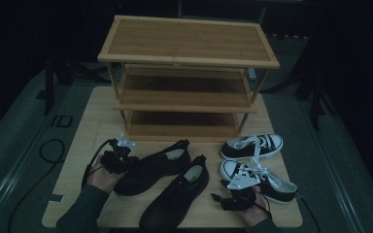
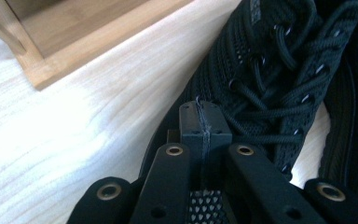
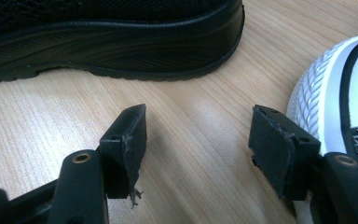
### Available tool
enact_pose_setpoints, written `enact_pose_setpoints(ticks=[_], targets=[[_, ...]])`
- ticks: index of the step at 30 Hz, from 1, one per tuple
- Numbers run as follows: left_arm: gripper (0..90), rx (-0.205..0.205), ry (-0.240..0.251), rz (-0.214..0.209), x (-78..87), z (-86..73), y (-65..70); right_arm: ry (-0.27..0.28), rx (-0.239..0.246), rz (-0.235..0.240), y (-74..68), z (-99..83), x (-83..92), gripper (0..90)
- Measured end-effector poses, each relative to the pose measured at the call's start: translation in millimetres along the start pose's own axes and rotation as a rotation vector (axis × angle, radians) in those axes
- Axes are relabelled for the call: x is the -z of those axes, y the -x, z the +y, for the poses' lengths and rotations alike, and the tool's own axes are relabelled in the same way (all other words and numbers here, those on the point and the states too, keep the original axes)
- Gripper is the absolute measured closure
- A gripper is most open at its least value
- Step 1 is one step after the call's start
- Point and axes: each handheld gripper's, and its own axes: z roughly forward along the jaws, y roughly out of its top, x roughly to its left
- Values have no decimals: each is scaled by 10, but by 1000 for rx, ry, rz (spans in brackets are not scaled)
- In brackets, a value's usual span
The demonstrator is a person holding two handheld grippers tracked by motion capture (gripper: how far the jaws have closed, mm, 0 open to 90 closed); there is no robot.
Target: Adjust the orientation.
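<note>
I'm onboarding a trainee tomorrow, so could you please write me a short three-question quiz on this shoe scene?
1. True or false: the left claw has its jaws closed together at the edge of a black mesh lace-up shoe.
2. How many tiers does the bamboo shoe rack have, and does any shoe sit on it?
3. The right claw is: A) shut on a lace, B) open over the light wooden table, C) shut on the black-and-white canvas sneaker.

Key:
1. True; whether fabric is pinched between the pads cannot be told.
2. Three tiers; none holds a shoe.
3. B; nothing is between its jaws.
</note>
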Motion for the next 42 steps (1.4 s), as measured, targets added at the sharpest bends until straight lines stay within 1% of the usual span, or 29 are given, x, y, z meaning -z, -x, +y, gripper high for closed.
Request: enact_pose_setpoints(ticks=[2, 4, 7, 11, 12, 14, 15, 16, 17, 18, 20, 21, 22, 24, 25, 26, 29, 30, 31, 32, 34, 35, 36, 38, 39, 42], targets=[[900, 3, 2, 8, -26, 34, -13, -1, -2, 1, -1, 0, 0, 365], [900, 12, 6, 8, -48, 69, -31, -1, -2, 1, -1, 0, 1, 365], [900, 12, 14, 9, -86, 131, -49, 0, -1, 1, -1, 0, 0, 365], [900, 11, 27, 15, -131, 251, -78, -1, -2, 1, -1, 0, 1, 366], [900, 17, 41, 16, -146, 281, -83, -1, -1, 1, -1, 0, 0, 365], [900, 20, 50, 16, -168, 357, -97, -1, -2, 1, -1, 0, 1, 365], [900, 20, 50, 16, -168, 357, -97, 0, -1, 1, 0, 0, 0, 365], [900, 21, 62, 14, -196, 419, -93, -1, -2, 1, -1, 0, 1, 365], [900, 21, 62, 14, -196, 419, -93, 0, -2, 1, -1, 0, 0, 365], [900, 16, 73, 12, -239, 504, -76, -1, -1, 1, 0, 0, 1, 365], [900, 5, 75, 12, -279, 587, -55, 0, -2, 1, -1, 0, 0, 365], [900, 5, 75, 12, -279, 587, -55, -1, -2, 1, -1, 0, 1, 365], [900, -5, 80, 16, -320, 658, -34, -1, -1, 1, -1, 0, 1, 365], [900, -19, 87, 27, -379, 751, -1, -1, -1, 1, -1, 0, 1, 365], [900, -19, 87, 27, -379, 751, -1, -1, -2, 1, -1, 0, 1, 366], [900, -27, 99, 30, -424, 820, 26, 0, -1, 1, 0, -1, 0, 365], [900, -43, 120, 33, -486, 947, 92, -1, -1, 1, 0, 0, 1, 365], [900, -51, 123, 36, -502, 983, 115, -1, -2, 1, -1, 0, 1, 365], [900, -51, 123, 36, -502, 983, 115, 0, -2, 1, -1, 0, 0, 365], [900, -62, 125, 38, -535, 1040, 153, -1, -2, 1, -1, 0, 1, 366], [900, -62, 125, 38, -535, 1040, 153, -1, -1, 1, -1, 0, 1, 366], [900, -78, 124, 43, -621, 1108, 208, -1, -1, 0, 0, 0, 1, 365], [900, -78, 119, 45, -650, 1114, 211, -1, -2, 1, -1, 0, 1, 366], [900, -78, 116, 46, -679, 1114, 206, -1, -2, 1, -1, 0, 1, 365], [900, -82, 94, 49, -734, 1099, 188, -1, -1, 1, -1, 0, 1, 365], [900, -83, 90, 41, -755, 1083, 159, 0, -3, 2, -1, 0, 0, 365]])
